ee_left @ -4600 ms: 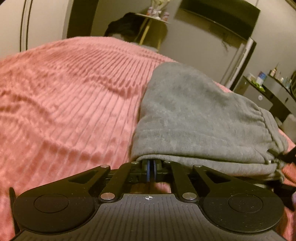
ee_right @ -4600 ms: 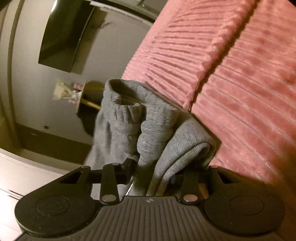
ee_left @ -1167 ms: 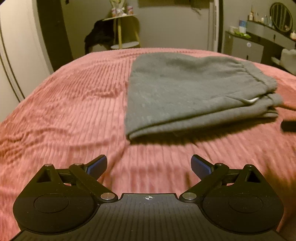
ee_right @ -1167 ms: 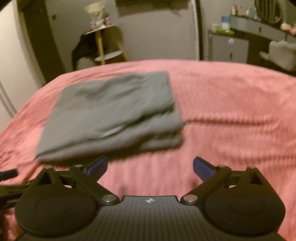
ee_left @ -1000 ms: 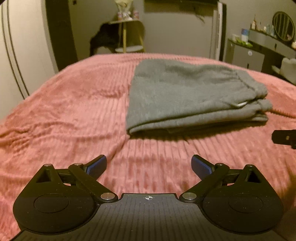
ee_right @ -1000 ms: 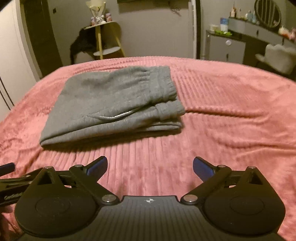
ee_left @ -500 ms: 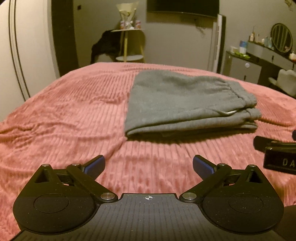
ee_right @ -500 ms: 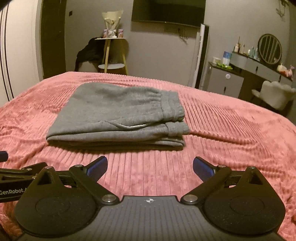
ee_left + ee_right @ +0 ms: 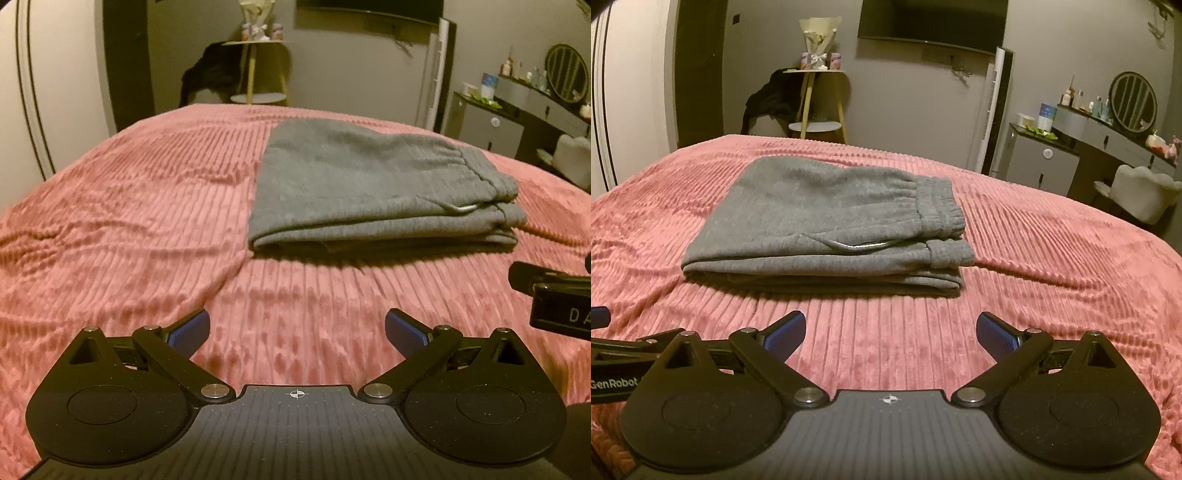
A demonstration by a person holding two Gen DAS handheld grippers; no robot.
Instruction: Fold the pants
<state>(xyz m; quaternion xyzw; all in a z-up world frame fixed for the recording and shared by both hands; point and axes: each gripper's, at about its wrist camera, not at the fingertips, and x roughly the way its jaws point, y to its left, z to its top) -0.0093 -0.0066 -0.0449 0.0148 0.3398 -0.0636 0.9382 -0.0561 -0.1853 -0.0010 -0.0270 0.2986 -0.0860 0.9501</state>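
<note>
The grey pants [image 9: 373, 188] lie folded in a flat stack on the pink ribbed bedspread [image 9: 129, 229], waistband to the right. They also show in the right wrist view [image 9: 827, 225]. My left gripper [image 9: 297, 330] is open and empty, held back from the near edge of the pants. My right gripper [image 9: 891, 332] is open and empty, also well short of the pants. Each gripper's body shows at the edge of the other's view.
A small round side table [image 9: 816, 99] with dark clothing draped on it stands beyond the bed. A dresser with a round mirror [image 9: 1132, 99] and a white chair [image 9: 1141, 195] stand at the right. A dark screen [image 9: 931, 20] hangs on the far wall.
Both grippers let go of the pants, opened, and drew back from them. The pants now lie still, folded on the bed.
</note>
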